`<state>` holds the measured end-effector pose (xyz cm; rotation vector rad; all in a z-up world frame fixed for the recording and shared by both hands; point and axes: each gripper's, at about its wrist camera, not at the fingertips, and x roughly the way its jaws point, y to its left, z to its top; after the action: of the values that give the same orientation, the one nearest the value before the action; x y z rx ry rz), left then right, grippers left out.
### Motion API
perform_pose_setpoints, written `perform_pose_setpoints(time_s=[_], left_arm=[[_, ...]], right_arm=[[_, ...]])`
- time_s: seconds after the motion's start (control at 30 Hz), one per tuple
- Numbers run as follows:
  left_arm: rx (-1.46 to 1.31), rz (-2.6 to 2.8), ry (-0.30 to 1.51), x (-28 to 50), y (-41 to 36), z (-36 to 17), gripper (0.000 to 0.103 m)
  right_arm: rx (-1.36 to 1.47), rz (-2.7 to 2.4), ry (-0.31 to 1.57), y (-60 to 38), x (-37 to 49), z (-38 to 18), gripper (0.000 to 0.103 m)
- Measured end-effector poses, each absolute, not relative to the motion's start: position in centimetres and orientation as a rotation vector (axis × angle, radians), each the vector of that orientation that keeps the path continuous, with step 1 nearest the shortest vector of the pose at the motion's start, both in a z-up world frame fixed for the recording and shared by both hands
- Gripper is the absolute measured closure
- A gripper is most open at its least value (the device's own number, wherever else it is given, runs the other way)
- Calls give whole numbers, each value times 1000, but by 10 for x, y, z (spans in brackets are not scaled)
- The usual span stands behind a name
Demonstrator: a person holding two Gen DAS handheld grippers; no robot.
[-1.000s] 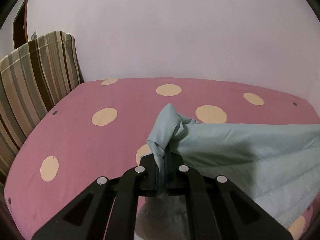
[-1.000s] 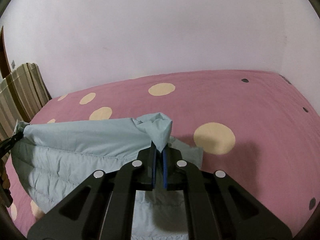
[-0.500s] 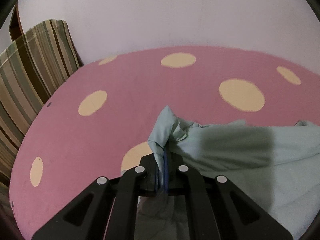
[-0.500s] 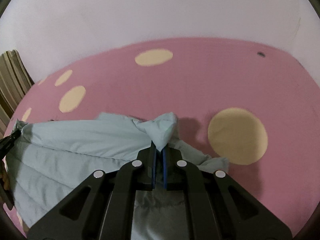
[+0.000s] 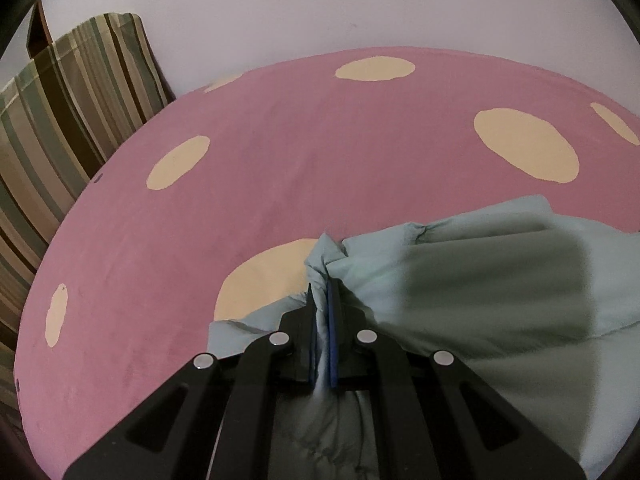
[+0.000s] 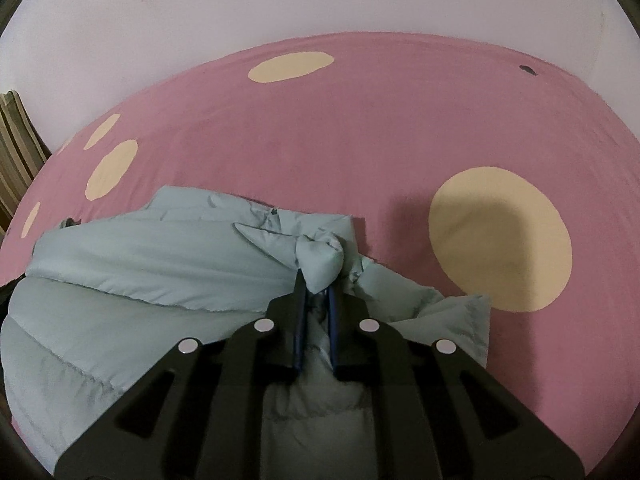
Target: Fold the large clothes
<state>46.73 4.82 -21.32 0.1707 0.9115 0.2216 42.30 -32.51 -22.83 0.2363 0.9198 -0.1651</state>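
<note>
A light blue padded jacket (image 5: 480, 280) lies on a pink bed sheet with cream dots (image 5: 280, 160). My left gripper (image 5: 320, 292) is shut on a bunched corner of it, low over the sheet. In the right wrist view the jacket (image 6: 140, 264) spreads to the left, its upper layer folded over the lower one. My right gripper (image 6: 316, 284) has another bunched corner between its blue pads; its jaws are opening slightly, with the fabric still wedged between them. Both grippers point steeply down at the bed (image 6: 360, 140).
A striped cushion (image 5: 72, 100) leans against the wall at the bed's left end and also shows at the left edge of the right wrist view (image 6: 16, 140). A plain pale wall (image 5: 320, 8) runs behind the bed. Bare sheet stretches beyond the jacket.
Both grippers have sunk toward the bed with the jacket's corners, and the raised fabric now lies flat on the sheet. The right pads stand slightly further apart than before.
</note>
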Motion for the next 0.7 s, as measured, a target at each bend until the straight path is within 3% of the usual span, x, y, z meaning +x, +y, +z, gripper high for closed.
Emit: perform_pose_setpoints(time_s=[0.37,0.5,0.6,0.7], left_arm=[[217,240,916,470,42,-208,97],[246,256,942,467,40,-193,86],[162,250,897,447,37,-164,74],[104,154,855,429,15,-143,68]], right_arm=[[223,-171,907,-322,424,-223,88],[183,-211,918,-318,420,-208,72],[191,-215,836,-306,405,-174,50],[189,-166,788,-280,401,-152,50]])
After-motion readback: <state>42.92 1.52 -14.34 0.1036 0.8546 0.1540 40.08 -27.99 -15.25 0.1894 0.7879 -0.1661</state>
